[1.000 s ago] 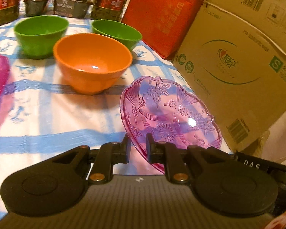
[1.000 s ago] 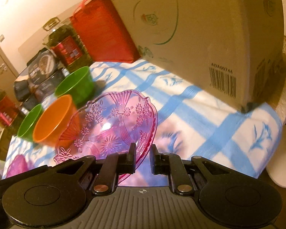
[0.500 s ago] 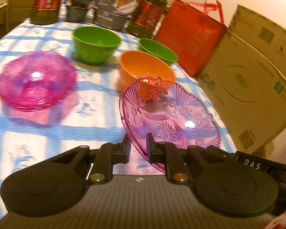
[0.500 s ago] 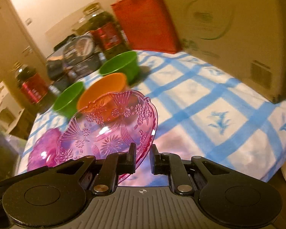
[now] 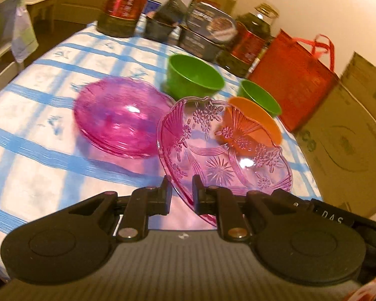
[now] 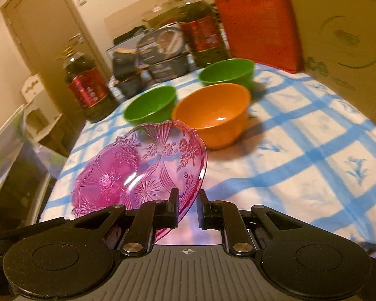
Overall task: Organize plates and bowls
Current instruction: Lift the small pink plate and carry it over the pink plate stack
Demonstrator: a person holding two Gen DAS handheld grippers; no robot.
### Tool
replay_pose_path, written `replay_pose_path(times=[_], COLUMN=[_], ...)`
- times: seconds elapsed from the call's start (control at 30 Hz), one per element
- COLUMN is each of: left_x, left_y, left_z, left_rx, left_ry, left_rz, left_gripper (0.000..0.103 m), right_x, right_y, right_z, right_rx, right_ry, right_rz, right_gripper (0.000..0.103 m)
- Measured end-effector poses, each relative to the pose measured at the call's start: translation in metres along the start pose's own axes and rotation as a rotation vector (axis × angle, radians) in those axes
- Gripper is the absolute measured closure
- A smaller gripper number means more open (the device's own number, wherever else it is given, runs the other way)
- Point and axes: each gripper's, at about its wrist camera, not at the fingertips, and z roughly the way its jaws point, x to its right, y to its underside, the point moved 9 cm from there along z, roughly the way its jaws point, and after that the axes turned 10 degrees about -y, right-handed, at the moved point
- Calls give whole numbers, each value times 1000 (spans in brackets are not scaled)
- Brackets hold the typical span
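The job looks barely begun. On the surface [image 5: 37, 115] nothing is nested: the three bowls stand apart, and one pink dish is airborne.

Counting, largest first: one pink stack [image 5: 120, 123] lies at 10 o'clock in the left view; its blur hides how many dishes it holds. The carried pink dish [image 5: 223, 150] hangs tilted above the surface, at 1 o'clock in the left view and at 11 o'clock in the right one. One orange bowl [image 6: 213, 113] sits at 12 o'clock in the right view. Two green bowls [image 6: 150, 105] [image 6: 226, 72] sit behind it.

Both claws grasp the dish rim: left claw [image 5: 180, 190], right claw [image 6: 188, 200].

Left, by judgement: set the dish on the stack and nest the bowls.
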Motion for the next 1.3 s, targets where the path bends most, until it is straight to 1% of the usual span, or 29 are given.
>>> replay_pose_path(times=[0.33, 0.53, 0.9, 1.3], left_x=[-33, -48, -66, -75], left_y=[-25, -38, -61, -69], left_z=[4, 12, 35, 59], left_rx=[15, 19, 11, -8], left_ry=[-47, -65, -91, -108], left_rz=[-41, -61, -79, -66], left_gripper=[88, 88, 88, 88], right_x=[-39, -51, -64, -63], right_y=[-8, -14, -24, -26], right_z=[34, 58, 97, 129], right_rx=[-31, -51, -84, -122], right_ry=[-45, -65, -85, -83], right_rz=[-70, -94, -124, -122], right_gripper=[89, 89, 89, 89])
